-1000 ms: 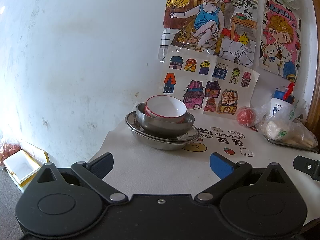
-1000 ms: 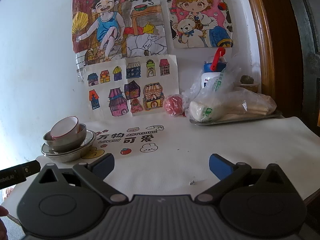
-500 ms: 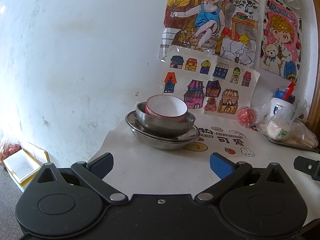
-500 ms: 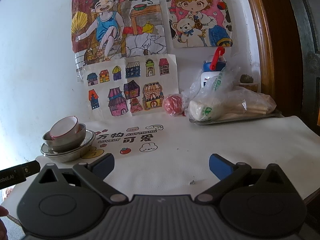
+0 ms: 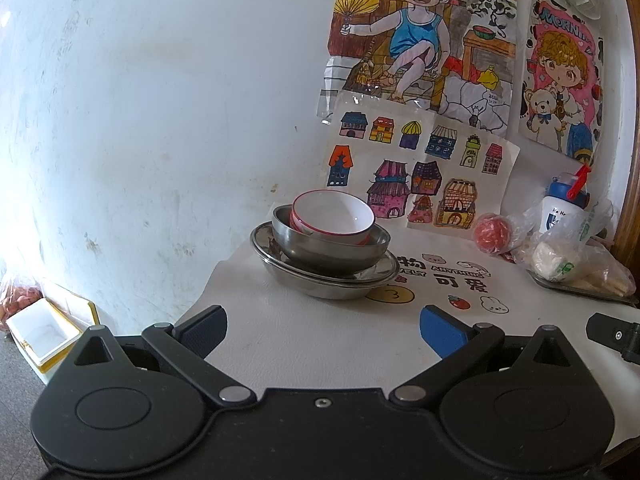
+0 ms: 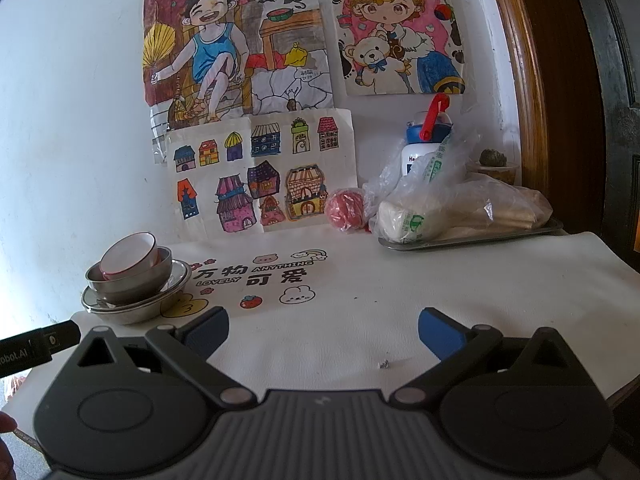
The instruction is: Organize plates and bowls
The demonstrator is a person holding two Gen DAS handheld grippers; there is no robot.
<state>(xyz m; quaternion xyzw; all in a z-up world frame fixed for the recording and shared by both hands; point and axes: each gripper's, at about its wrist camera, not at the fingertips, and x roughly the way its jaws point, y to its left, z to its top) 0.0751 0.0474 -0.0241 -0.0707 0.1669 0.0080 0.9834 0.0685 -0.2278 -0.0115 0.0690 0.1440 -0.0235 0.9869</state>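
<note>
Left gripper (image 5: 322, 326) is hovering low over the white printed tablecloth (image 5: 304, 344), blue-padded fingers (image 5: 442, 330) spread wide apart, gripping nothing. Straight ahead of it, well apart from the fingertips, a stack is sitting on the cloth near the wall: white ceramic bowl with red rim (image 5: 332, 218) is lying tilted inside a round stainless steel bowl (image 5: 330, 246), which is resting in a wide shallow stainless steel plate (image 5: 326, 276). Right gripper (image 6: 322, 330) is also hovering over the cloth with its blue fingers (image 6: 440, 336) wide apart and empty; in its view the same stack, with the red-rimmed bowl (image 6: 128, 256) leaning in the steel bowl (image 6: 132, 280) on the steel plate (image 6: 136, 304), is sitting ahead and to the left. Black edge of the left gripper is poking in at the left of the right wrist view. Ahead and right of the right gripper, a flat metal tray (image 6: 472, 238) is carrying clear plastic bags of pale food (image 6: 452, 208), with a white bottle with blue cap and red loop (image 6: 426, 136) behind and a red ball in plastic wrap (image 6: 344, 210) just beside the bags. Coloured drawings of houses (image 6: 256, 176) are hanging on the white wall behind. A white foam box with yellow trim (image 5: 44, 330) is sitting on the floor to the left of the left gripper.
</note>
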